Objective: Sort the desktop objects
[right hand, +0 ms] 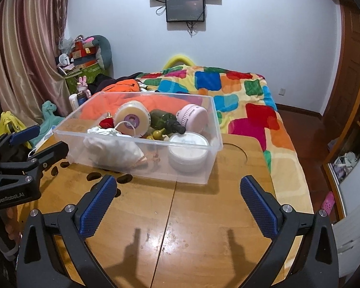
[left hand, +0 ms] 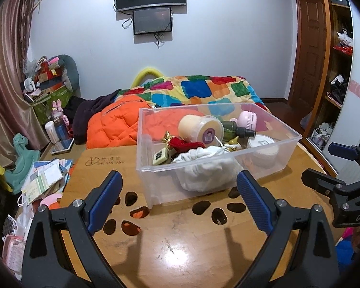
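Observation:
A clear plastic bin (left hand: 228, 168) stands on the wooden table (left hand: 180, 244); it also shows in the right wrist view (right hand: 192, 170). Inside lie a cream jar (left hand: 201, 128), a dark green bottle (left hand: 237, 129), a pink round item (left hand: 247, 118), a white lidded jar (left hand: 262, 147), a white cloth pouch (left hand: 204, 165), a red ornament (left hand: 182, 144) and a mahjong tile (left hand: 159, 157). My left gripper (left hand: 180, 187) is open and empty just in front of the bin. My right gripper (right hand: 177, 192) is open and empty, near the bin's front.
A bed with a colourful blanket (left hand: 204, 88) and an orange jacket (left hand: 115, 124) lies behind the table. Papers and clutter (left hand: 45, 177) sit left of the table. The table has cut-out holes (left hand: 132, 216). A wardrobe (left hand: 336, 72) stands at the right.

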Motion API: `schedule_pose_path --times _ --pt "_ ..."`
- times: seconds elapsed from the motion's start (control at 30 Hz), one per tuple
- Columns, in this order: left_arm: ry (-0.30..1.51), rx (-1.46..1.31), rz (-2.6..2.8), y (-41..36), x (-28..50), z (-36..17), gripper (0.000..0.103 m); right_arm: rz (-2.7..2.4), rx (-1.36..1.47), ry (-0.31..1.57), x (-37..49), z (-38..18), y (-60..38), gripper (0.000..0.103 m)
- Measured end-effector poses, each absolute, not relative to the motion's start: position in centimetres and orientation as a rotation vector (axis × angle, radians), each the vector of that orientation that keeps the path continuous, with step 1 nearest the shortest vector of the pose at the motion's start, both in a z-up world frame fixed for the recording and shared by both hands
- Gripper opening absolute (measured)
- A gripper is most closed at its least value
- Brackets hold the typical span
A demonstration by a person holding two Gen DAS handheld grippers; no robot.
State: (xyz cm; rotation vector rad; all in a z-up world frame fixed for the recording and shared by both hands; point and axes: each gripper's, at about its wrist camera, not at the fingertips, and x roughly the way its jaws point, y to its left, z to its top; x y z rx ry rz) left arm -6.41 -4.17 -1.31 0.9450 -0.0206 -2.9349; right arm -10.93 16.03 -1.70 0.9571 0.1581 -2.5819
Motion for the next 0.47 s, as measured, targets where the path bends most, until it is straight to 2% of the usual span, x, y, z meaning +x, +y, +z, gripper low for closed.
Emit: schedule_pose_path --times 0.47 --pt "0.047 0.964 -2.947 -4.18 -6.35 -1.76 0.097 -2.577 0.975 0.178 -9.85 -2.54 16.13 0.102"
